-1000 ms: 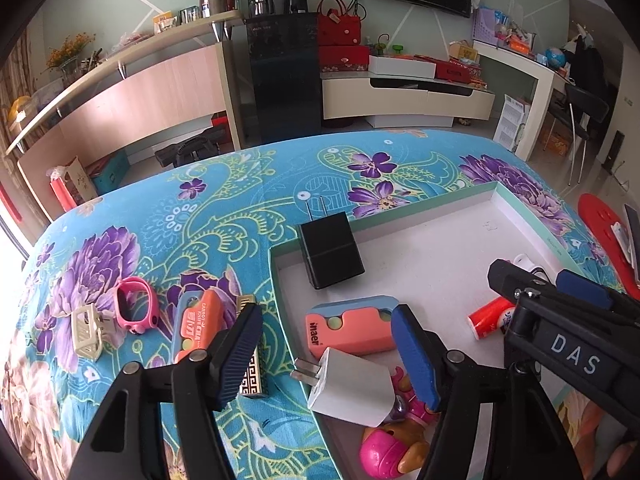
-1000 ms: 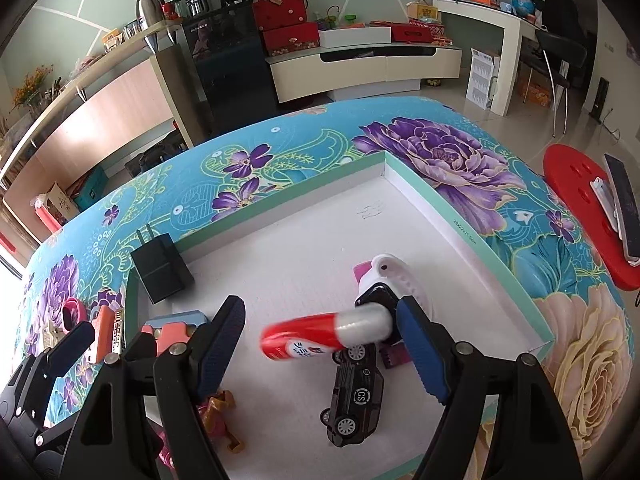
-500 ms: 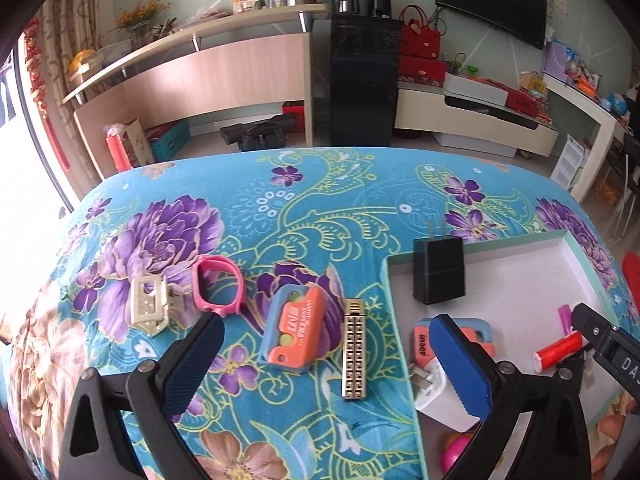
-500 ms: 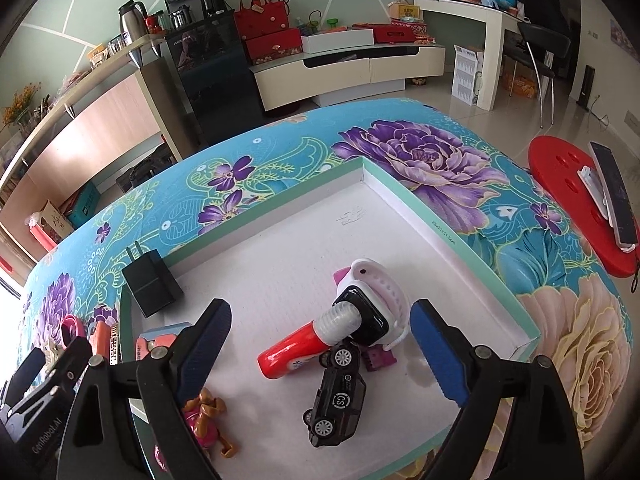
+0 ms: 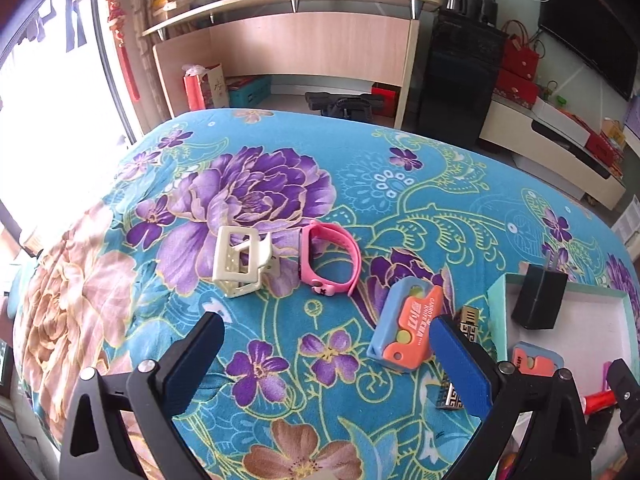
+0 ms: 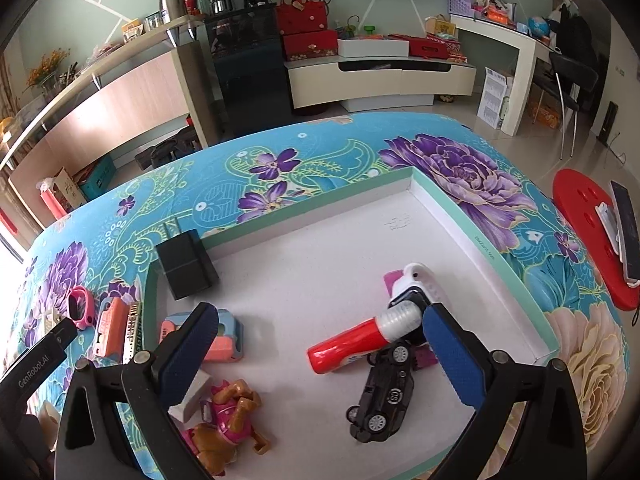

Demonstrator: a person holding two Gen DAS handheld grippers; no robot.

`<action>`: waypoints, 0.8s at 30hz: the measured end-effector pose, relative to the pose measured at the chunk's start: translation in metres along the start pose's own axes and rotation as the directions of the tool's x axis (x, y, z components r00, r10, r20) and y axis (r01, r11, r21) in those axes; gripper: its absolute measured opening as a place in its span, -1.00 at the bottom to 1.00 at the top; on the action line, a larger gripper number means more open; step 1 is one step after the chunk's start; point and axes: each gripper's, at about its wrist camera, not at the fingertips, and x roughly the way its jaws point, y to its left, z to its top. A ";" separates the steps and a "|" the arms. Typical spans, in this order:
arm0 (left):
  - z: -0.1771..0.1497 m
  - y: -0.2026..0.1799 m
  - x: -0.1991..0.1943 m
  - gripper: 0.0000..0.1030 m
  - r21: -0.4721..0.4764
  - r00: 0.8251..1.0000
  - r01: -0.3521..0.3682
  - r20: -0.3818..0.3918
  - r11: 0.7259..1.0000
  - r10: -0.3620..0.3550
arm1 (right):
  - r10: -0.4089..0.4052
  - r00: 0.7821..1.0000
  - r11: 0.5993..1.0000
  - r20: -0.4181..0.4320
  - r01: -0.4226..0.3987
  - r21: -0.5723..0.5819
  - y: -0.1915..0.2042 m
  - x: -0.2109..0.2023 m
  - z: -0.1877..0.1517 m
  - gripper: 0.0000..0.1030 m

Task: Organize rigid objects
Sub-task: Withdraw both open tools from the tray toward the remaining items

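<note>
My left gripper (image 5: 328, 360) is open and empty above the floral cloth. Ahead of it lie a cream clip (image 5: 240, 260), a pink watch band (image 5: 330, 258), an orange-and-blue box cutter (image 5: 408, 324) and a gold patterned bar (image 5: 460, 360), partly hidden by my right finger. My right gripper (image 6: 320, 344) is open and empty over the white tray (image 6: 500, 256). In the tray lie a red-and-white tube (image 6: 360, 340), a white watch (image 6: 412, 284), a black toy car (image 6: 384, 396), a pink toy figure (image 6: 228, 416), a black charger (image 6: 186, 264) and a second box cutter (image 6: 224, 340).
The tray's left rim (image 5: 496, 320) shows in the left wrist view with the charger (image 5: 538, 296) leaning on it. A white plug (image 6: 192, 396) sits behind my right gripper's left finger. A red stool (image 6: 588, 240) stands beyond the table's right edge.
My left gripper has swung left, away from the tray, and now faces the loose items on the cloth. My right gripper has drawn back a little from the red tube.
</note>
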 end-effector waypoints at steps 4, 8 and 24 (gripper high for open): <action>0.003 0.019 0.002 1.00 -0.047 0.999 -0.043 -0.004 0.998 0.043 | 0.037 0.999 0.997 0.005 -0.037 -0.061 0.026 0.000 -0.003 0.98; 0.006 0.041 0.001 1.00 -0.095 0.996 -0.085 -0.001 0.992 0.086 | 0.120 0.993 0.990 0.006 -0.119 -0.078 0.049 0.000 -0.007 0.98; 0.011 0.088 0.001 1.00 -0.199 0.998 -0.060 -0.005 0.978 0.061 | 0.208 0.978 0.975 0.032 -0.205 -0.087 0.087 0.002 -0.015 0.98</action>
